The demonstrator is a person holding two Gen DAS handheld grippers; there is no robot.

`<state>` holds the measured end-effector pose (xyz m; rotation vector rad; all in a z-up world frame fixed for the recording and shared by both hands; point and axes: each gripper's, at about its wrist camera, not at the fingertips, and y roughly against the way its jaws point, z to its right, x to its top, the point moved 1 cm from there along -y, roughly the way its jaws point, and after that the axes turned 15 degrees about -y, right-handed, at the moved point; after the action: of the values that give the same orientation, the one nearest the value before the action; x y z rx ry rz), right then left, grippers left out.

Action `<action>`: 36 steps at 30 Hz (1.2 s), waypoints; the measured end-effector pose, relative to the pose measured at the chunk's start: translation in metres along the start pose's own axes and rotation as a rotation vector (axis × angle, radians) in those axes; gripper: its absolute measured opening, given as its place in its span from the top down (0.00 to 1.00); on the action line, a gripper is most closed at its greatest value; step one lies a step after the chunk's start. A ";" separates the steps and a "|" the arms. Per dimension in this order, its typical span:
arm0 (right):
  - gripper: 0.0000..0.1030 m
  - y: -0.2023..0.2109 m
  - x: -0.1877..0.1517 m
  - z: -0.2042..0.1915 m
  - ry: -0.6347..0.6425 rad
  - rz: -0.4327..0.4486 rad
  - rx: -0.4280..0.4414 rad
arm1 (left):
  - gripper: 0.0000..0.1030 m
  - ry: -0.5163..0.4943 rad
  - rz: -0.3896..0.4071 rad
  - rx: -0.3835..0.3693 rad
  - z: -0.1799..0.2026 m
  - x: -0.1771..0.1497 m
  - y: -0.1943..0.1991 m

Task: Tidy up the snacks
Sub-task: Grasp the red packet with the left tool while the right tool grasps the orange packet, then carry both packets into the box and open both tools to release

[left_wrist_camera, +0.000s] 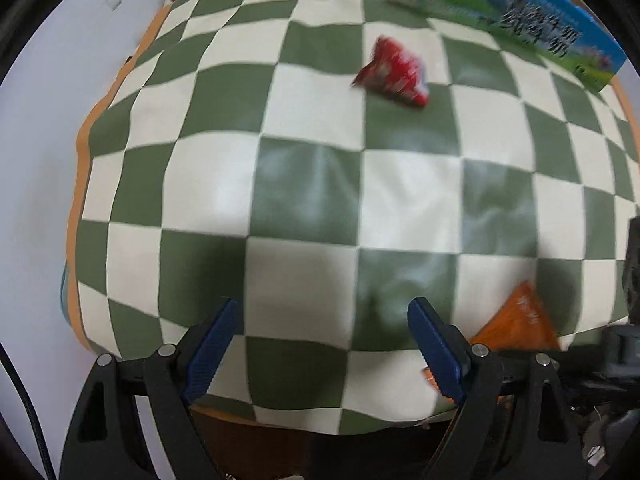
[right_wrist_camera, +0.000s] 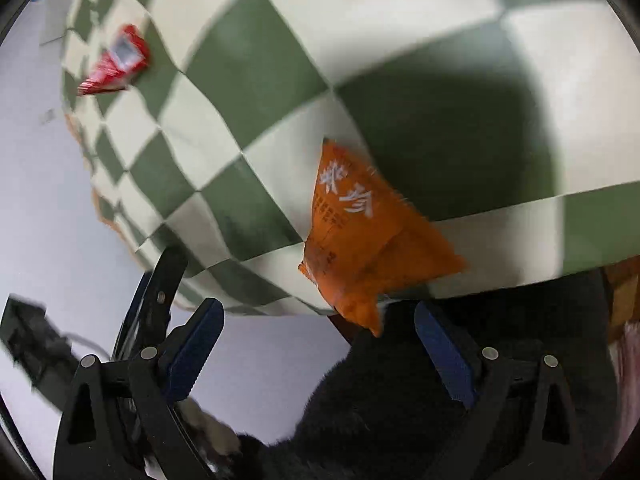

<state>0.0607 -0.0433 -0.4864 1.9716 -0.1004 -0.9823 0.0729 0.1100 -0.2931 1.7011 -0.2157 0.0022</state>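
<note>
An orange snack packet (right_wrist_camera: 360,240) lies at the near edge of the green-and-white checked tablecloth (right_wrist_camera: 248,92), one corner hanging over the edge. My right gripper (right_wrist_camera: 318,340) is open just below it, nothing between the blue pads. A red snack packet (left_wrist_camera: 394,74) lies farther back on the cloth (left_wrist_camera: 304,184); in the right wrist view the red packet (right_wrist_camera: 118,62) shows far left. My left gripper (left_wrist_camera: 324,344) is open over the cloth's near edge, holding nothing. The orange packet (left_wrist_camera: 516,324) sits just right of its right finger.
A blue and green carton (left_wrist_camera: 520,20) with printed writing stands at the back right of the table. An orange table rim (left_wrist_camera: 82,152) shows along the left, with pale floor (left_wrist_camera: 36,200) beyond. Dark clothing of the person (right_wrist_camera: 380,408) fills the space below the table edge.
</note>
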 end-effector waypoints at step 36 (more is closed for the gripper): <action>0.32 0.084 0.068 -0.085 0.371 0.604 -0.305 | 0.51 0.084 0.003 -0.257 -0.016 0.170 -0.052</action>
<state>0.1884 -0.0633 -0.4404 1.6556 -0.2976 -0.2193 0.2496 0.1080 -0.3199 1.4416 -0.1491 0.0457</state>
